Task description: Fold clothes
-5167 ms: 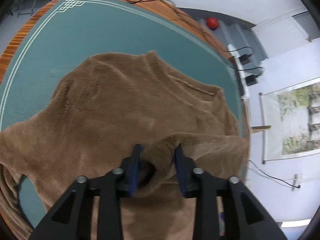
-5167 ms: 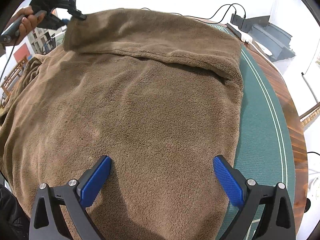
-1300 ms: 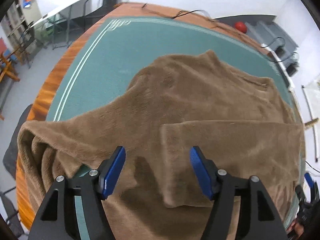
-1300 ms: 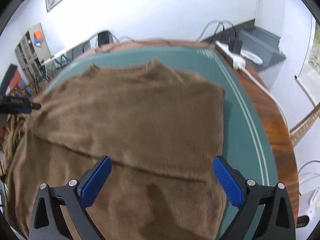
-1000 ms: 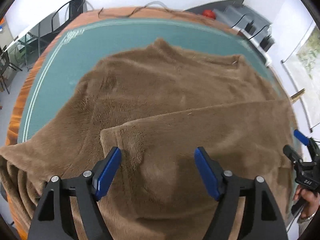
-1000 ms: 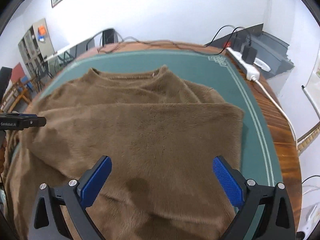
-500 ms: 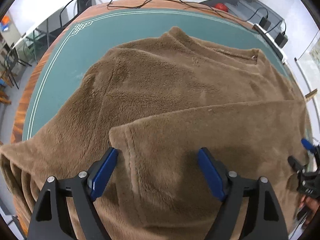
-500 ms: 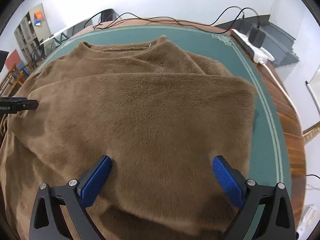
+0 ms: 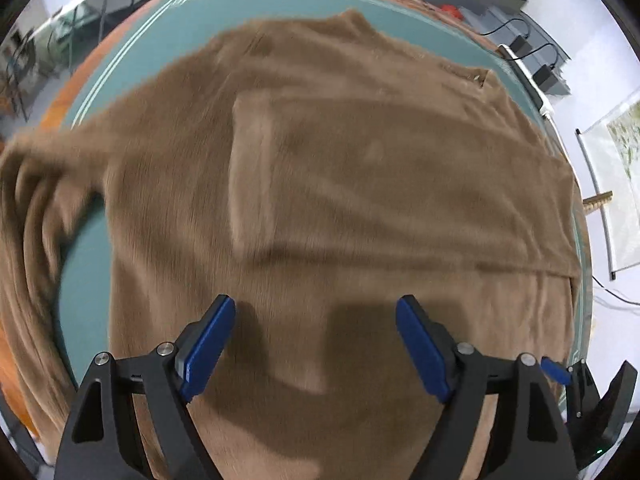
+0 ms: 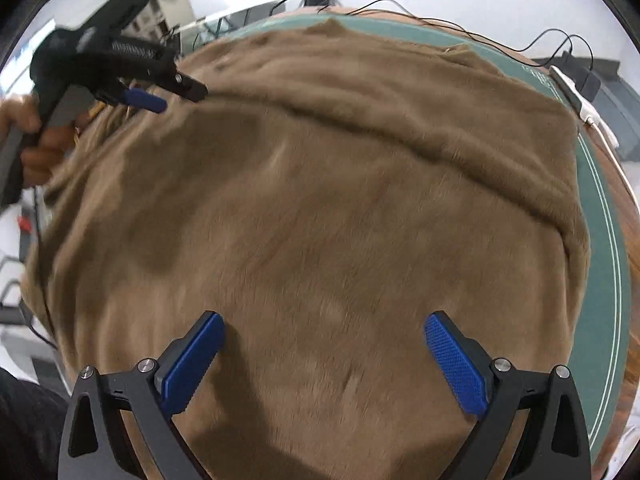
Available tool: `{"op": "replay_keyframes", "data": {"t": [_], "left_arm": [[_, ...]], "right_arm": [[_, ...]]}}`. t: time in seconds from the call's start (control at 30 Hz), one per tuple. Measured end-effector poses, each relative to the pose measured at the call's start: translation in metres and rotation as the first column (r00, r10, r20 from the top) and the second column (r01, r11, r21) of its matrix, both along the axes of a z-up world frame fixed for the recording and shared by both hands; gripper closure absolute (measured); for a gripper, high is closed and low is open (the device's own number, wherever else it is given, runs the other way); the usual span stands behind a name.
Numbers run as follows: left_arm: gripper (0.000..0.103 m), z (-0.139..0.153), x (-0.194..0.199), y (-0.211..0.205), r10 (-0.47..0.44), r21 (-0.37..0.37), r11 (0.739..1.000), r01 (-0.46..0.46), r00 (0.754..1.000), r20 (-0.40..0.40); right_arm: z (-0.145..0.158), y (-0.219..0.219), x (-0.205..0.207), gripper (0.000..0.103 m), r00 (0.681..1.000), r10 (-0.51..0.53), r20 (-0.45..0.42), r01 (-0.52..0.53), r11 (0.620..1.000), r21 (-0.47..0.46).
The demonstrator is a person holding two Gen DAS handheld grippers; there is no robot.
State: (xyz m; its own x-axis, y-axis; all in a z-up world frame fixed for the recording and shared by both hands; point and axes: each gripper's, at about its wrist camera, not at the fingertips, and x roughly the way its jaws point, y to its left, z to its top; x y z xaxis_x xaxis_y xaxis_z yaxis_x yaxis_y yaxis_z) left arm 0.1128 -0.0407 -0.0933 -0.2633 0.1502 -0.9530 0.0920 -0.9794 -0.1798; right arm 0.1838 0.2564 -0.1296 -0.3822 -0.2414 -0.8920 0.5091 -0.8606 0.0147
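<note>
The fuzzy brown fleece sweater (image 9: 360, 184) lies spread on the green-topped round counter (image 9: 168, 32); one sleeve is folded across its body, the other (image 9: 36, 216) hangs off the edge, so most folding remains; left claw (image 9: 314, 340) and right claw (image 10: 324, 354) hover over it, both gaping wide, gripping nothing.
</note>
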Motion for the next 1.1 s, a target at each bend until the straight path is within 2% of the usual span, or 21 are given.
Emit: {"op": "replay_keyframes", "data": {"t": [0.07,0.27,0.5,0.6,0.73,0.93,1.0,1.1], "left_arm": [[0.018,-0.005,0.019,-0.002,0.029,0.002,1.000,-0.029,0.999,0.014],[0.018,0.003,0.063,-0.007,0.109,0.001,0.994,-0.109,0.994,0.001],[0.018,0.026,0.106,-0.045,0.224,0.030,0.974,-0.223,0.974,-0.023],[0.018,0.025,0.113,-0.074,0.303,0.107,0.948,-0.300,0.953,-0.011],[0.018,0.018,0.125,-0.113,0.393,0.235,0.891,-0.388,0.919,0.024],[0.018,0.020,0.151,-0.167,0.425,0.275,0.866,-0.417,0.905,0.034],[0.018,0.020,0.163,-0.187,0.448,0.297,0.848,-0.440,0.893,0.042],[0.018,0.012,0.179,-0.220,0.492,0.322,0.814,-0.483,0.869,0.059]], "right_arm": [[-0.003,0.001,0.009,0.000,0.999,0.023,-0.036,-0.022,1.000,0.017],[-0.007,0.011,0.025,0.000,0.989,0.032,-0.143,-0.038,0.998,-0.040],[-0.007,0.008,0.029,0.000,0.987,0.033,-0.160,-0.041,0.998,-0.047],[-0.009,0.009,0.028,0.000,0.986,0.030,-0.162,-0.038,0.998,-0.045],[-0.009,0.010,0.028,0.000,0.986,0.026,-0.165,-0.034,0.999,-0.042],[-0.008,0.007,0.028,0.000,0.986,0.008,-0.168,-0.013,0.999,-0.033],[-0.008,0.006,0.026,0.000,0.988,0.003,-0.152,-0.008,1.000,-0.029],[-0.005,0.000,0.017,0.000,0.997,-0.028,-0.075,0.029,0.999,0.015]]}}
